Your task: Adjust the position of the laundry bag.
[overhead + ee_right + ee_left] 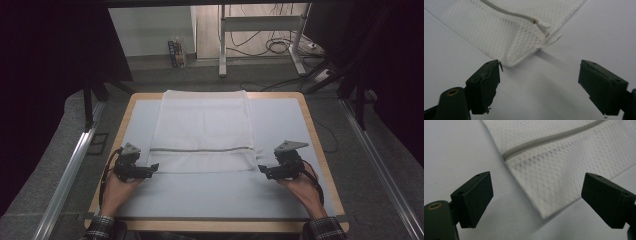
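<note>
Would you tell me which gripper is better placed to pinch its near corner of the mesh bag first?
Probably the left gripper: the mesh bag corner lies midway between its open jaws. The right gripper has its corner beside one jaw.

High view. A white mesh bag (202, 132) lies flat on a pale mat (280, 125) covering a wood-edged table (314, 130), its far edge at the table's far side and a grey zip line running across it near the front. The left gripper (153, 168) and right gripper (263, 170), each hand-held, point inward at the bag's near corners, one either side.
</note>
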Demonstrator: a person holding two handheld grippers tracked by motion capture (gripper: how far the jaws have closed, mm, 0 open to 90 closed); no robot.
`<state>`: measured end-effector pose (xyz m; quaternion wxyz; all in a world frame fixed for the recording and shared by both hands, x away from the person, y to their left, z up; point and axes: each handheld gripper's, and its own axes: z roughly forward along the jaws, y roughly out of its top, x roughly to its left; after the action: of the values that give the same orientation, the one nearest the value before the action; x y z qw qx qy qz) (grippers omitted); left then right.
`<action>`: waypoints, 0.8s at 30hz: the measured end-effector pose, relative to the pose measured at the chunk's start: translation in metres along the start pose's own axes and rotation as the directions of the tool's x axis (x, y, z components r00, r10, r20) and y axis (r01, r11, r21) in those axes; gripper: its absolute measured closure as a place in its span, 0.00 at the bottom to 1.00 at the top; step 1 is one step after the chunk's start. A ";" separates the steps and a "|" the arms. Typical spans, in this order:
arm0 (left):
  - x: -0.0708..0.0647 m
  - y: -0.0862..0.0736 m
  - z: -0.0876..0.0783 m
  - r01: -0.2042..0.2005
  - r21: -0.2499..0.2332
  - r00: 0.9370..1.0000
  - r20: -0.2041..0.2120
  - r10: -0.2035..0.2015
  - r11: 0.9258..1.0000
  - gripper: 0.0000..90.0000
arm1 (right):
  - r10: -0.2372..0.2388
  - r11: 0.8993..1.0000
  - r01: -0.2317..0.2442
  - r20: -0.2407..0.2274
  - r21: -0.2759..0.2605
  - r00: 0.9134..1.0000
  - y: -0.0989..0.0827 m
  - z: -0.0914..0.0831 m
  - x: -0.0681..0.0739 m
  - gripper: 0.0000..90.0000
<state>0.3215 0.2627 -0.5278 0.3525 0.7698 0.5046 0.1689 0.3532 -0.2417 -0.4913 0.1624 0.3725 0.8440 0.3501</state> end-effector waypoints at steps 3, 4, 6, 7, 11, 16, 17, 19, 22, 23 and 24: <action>0.005 0.004 0.002 0.014 -0.006 1.000 0.004 -0.014 1.000 0.14 | -0.006 1.000 0.006 0.009 0.004 1.000 0.006 0.004 -0.001 0.24; 0.007 0.006 0.003 0.022 -0.010 1.000 0.006 -0.022 1.000 0.14 | -0.006 1.000 0.006 0.012 0.004 1.000 0.007 0.005 -0.001 0.25; 0.009 0.009 0.004 0.035 -0.018 0.999 0.008 -0.035 0.999 0.14 | -0.006 1.000 0.006 0.014 0.007 1.000 0.012 0.009 -0.002 0.27; 0.011 0.011 0.004 0.039 -0.024 0.999 0.012 -0.039 0.999 0.15 | -0.007 1.000 0.007 0.021 0.008 1.000 0.013 0.011 -0.003 0.29; 0.016 0.016 0.007 0.048 -0.025 0.999 0.004 -0.048 0.999 0.19 | 0.001 1.000 -0.001 -0.009 -0.003 1.000 0.021 0.019 -0.005 0.35; 0.020 0.022 0.012 0.044 -0.010 0.999 -0.021 -0.044 0.999 0.29 | -0.017 1.000 0.017 0.022 0.013 1.000 0.029 0.026 -0.005 0.47; 0.020 0.023 0.012 0.053 -0.017 0.998 -0.025 -0.054 0.998 0.32 | -0.017 1.000 0.017 0.029 0.016 0.999 0.031 0.029 -0.006 0.51; 0.024 0.026 0.012 0.073 -0.035 0.997 -0.011 -0.074 0.997 0.39 | -0.015 1.000 0.014 0.022 0.015 1.000 0.035 0.034 -0.008 0.54; 0.029 0.029 0.013 0.096 -0.055 0.995 -0.005 -0.097 0.994 0.48 | -0.020 1.000 0.020 0.011 0.017 1.000 0.042 0.041 -0.011 0.62; 0.031 0.031 0.014 0.100 -0.058 0.995 -0.008 -0.101 0.993 0.51 | -0.021 1.000 0.021 0.020 0.020 1.000 0.045 0.043 -0.011 0.64; 0.032 0.032 0.015 0.105 -0.063 0.994 -0.007 -0.106 0.992 0.53 | -0.022 1.000 0.021 0.023 0.021 0.999 0.047 0.046 -0.011 0.67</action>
<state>0.3656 0.2779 -0.5189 0.3821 0.7298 0.5408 0.1699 0.4099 -0.2058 -0.4896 0.1721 0.3690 0.8496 0.3352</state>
